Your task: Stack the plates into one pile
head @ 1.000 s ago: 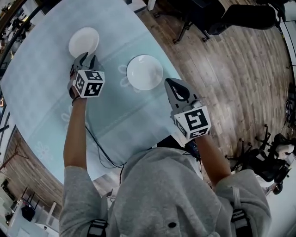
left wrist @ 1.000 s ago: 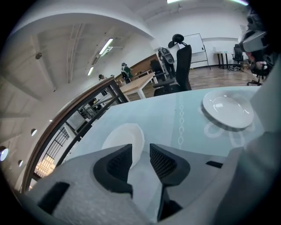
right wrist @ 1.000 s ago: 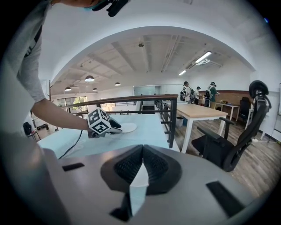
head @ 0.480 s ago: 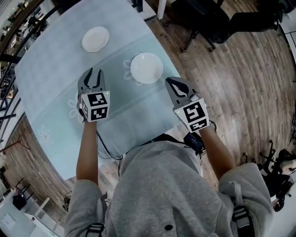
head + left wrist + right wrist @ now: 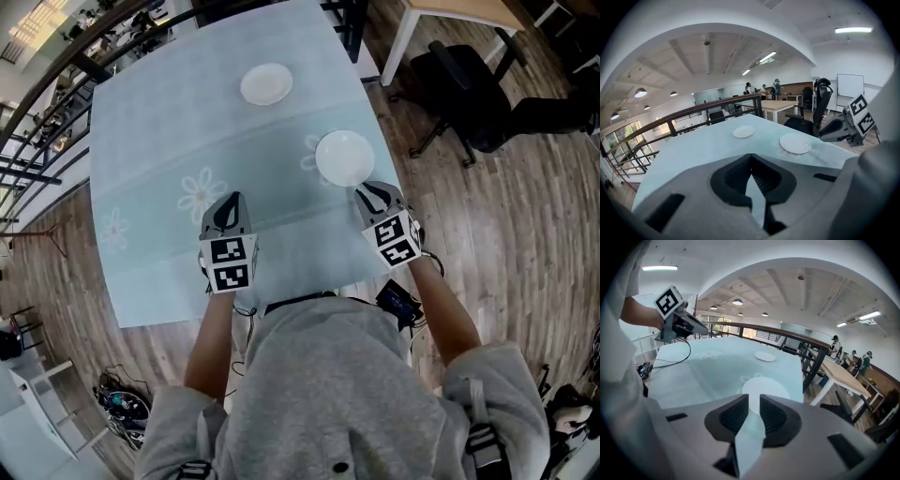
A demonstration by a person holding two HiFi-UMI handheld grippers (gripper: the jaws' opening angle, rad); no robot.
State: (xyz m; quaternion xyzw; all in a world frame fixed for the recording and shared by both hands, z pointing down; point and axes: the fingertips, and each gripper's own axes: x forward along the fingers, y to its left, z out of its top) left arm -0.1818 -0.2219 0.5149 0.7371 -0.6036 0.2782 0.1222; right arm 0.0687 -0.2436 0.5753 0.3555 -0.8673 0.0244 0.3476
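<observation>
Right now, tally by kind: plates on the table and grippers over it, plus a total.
White plates: 2 (far plate, near plate; apart, not stacked)
Hand-held grippers: 2 (left hand-held gripper, jaws just closed with nothing between them; right hand-held gripper, open and empty)
Total: 4

Head view overhead, gripper views low along jaws — sharing table (image 5: 169, 141)
</observation>
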